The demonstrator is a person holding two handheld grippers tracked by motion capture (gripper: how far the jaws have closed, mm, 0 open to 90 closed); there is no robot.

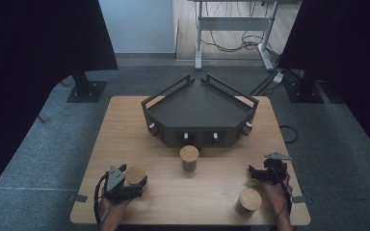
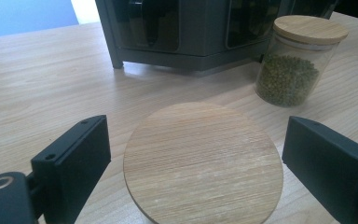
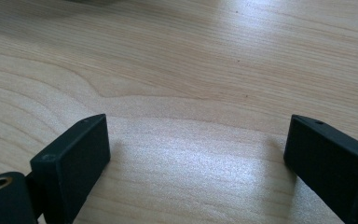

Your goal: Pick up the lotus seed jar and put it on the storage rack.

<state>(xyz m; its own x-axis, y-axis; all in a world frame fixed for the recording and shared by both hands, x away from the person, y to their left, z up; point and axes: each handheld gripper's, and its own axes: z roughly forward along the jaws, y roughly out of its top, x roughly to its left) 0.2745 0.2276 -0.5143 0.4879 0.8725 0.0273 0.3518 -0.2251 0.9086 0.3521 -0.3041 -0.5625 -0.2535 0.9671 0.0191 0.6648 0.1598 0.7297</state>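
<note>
Three wooden-lidded jars stood on the bench (image 1: 212, 187). I found the nearest jar (image 1: 136, 175) at the front left, sitting between the spread jaws of my left tongs (image 1: 131, 185), neither jaw touching its lid (image 2: 203, 161). A jar of green beans (image 2: 292, 60) stood beyond, before the dark cabinet (image 1: 200, 113). My right tongs (image 1: 262, 173) gaped apart over bare wood, beside the third jar (image 1: 249, 199).

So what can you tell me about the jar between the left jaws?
The jar has a round, flat lid of pale wood with fine straight grain. It stands upright on the wooden table, at the front left, between the open jaws of the left gripper. A gap shows on each side, so they seem not to touch it. Its body and contents are hidden under the lid.
</note>
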